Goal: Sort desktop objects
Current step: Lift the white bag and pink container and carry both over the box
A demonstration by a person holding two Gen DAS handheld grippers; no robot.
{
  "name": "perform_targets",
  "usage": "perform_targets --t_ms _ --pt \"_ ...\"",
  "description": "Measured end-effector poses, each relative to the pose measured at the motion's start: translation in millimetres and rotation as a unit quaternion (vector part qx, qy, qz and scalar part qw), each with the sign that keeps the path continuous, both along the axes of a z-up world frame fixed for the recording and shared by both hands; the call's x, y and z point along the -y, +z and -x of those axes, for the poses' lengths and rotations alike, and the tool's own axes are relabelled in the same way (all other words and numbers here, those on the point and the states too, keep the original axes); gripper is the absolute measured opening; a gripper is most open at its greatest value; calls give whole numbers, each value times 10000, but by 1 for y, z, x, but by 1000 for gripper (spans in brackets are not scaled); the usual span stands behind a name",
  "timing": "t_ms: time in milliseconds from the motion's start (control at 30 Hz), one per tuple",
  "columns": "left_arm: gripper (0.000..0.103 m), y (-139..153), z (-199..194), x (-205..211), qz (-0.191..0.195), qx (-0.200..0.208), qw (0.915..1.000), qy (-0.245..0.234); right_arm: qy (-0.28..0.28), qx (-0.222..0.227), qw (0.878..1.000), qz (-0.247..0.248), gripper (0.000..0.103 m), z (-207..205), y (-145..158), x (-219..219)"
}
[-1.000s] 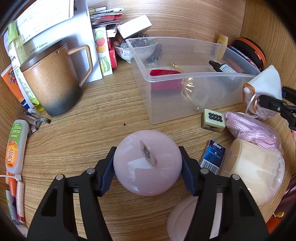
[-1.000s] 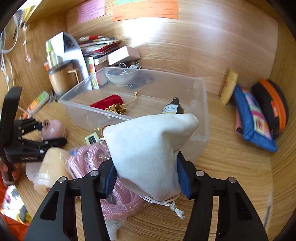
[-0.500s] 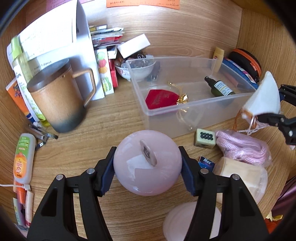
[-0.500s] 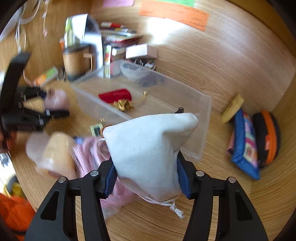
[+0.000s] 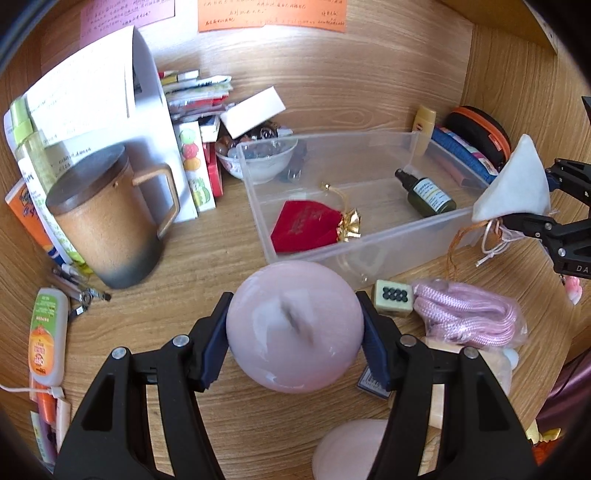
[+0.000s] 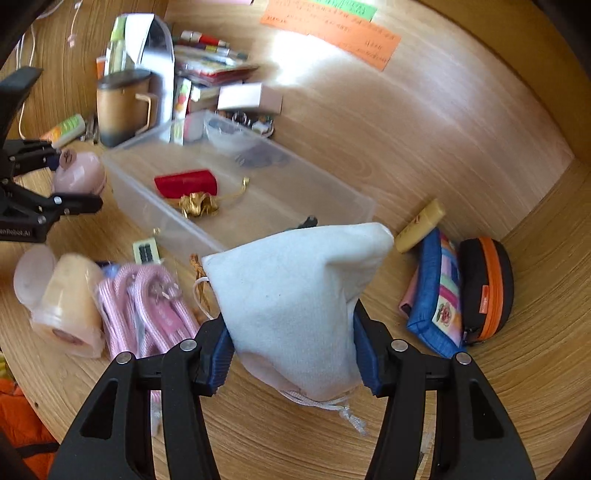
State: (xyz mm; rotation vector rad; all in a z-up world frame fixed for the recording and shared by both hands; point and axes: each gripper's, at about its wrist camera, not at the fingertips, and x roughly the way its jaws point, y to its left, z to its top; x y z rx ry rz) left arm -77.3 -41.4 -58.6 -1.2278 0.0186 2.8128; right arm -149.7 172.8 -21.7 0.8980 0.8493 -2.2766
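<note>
Left tongs: the left tongs (image 5: 295,332) were about half spread and clamped on a pink round jar (image 5: 295,325), blue pads pressed to both its sides, held up off the table (image 5: 184,306) just in front of the clear bin (image 5: 332,254).
Right tongs: the right tongs (image 6: 291,354) were roughly half spread too, squeezing a white drawstring pouch (image 6: 299,295); its cord dangled underneath, and it hung near the bin's right end.
In the bin: a red velvet pouch (image 5: 303,229) with a gold tie and a dark dropper bottle (image 5: 424,192) lying on its side. Bottle label was too small to read.
In the way: right under the tongs sat a mahjong tile (image 5: 393,297) touching a bagged pink cord (image 5: 465,314), plus a cream-coloured jar (image 6: 66,306) on its side, so that corner was pretty crowded.
Around: a brown lidded mug (image 5: 107,221) stood left of the bin, a small bowl of beads (image 5: 258,158) behind it, a blue patchwork pouch (image 6: 439,291) and a black-and-orange case (image 6: 487,288) off to the right.
Writing: orange sticky notes (image 5: 273,14) on the back wall had handwriting, unreadable from here. The left tongs' body read something like "enRobot.AI" in the right wrist view.
</note>
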Motion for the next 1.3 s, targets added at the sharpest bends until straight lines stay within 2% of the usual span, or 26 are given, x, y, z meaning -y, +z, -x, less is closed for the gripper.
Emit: perform_targets --t_ms 433,700,1300 --pt "63 18 -3 -7 -18 -135 9998 -113 74 274 9948 983 52 0 22 -9" --pt "63 32 1 -13 40 -315 9994 -143 60 295 9920 1226 52 7 23 -3" --pt "63 45 41 -17 53 -398 9990 -191 152 473 9871 1523 52 37 22 13"
